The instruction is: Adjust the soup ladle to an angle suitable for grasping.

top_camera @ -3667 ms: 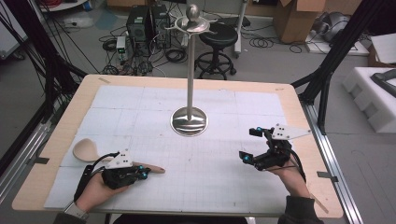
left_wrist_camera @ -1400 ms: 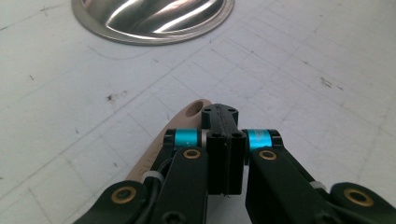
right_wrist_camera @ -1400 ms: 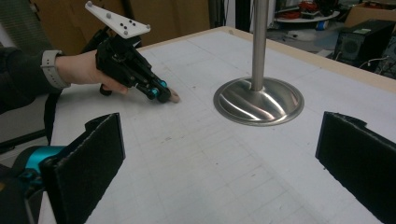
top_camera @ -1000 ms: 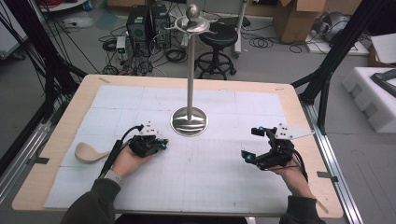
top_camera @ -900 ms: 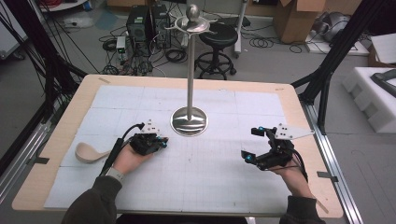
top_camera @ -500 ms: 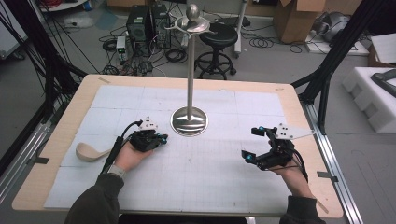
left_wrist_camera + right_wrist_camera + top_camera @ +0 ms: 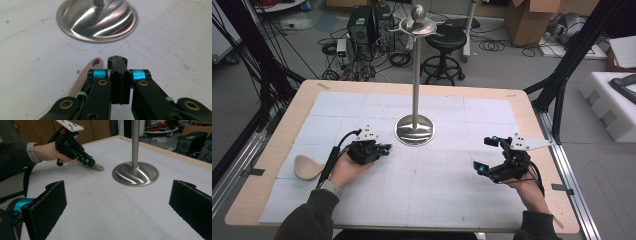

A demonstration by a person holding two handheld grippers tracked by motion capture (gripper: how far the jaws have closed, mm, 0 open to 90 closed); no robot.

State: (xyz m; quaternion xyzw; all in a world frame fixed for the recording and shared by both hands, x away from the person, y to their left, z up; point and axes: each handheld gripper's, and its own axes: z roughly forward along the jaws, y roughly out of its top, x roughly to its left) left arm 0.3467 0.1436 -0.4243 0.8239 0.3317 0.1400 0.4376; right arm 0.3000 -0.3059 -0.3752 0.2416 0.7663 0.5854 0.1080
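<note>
Left gripper view has the wooden spoon (image 7: 96,63) lying flat on the worktop (image 7: 37,37). Its handle tip pokes out just left of the left gripper (image 7: 117,60) and stops a bit short of the shiny round base of the metal stand (image 7: 97,17). The jaws are closed right up, pad against pad. The handle runs along and under the left jaw rather than visibly between the pads, so I honestly can't tell if it has a real bite on it.

In the high view the spoon's bowl (image 7: 304,167) trails out behind the hand, on the person's left.

My take is that the step in hand is bringing the spoon to the stand. To do it well, I'd get a proper pinch across the handle first. A slim handle riding beside the jaws will probably swivel or slip once it's lifted. I'd keep the tip clear of the base too.

The right gripper (image 7: 120,202) hangs wide open and empty, well apart on the other side of the stand. It could steady the bowl end if the spoon swings.
</note>
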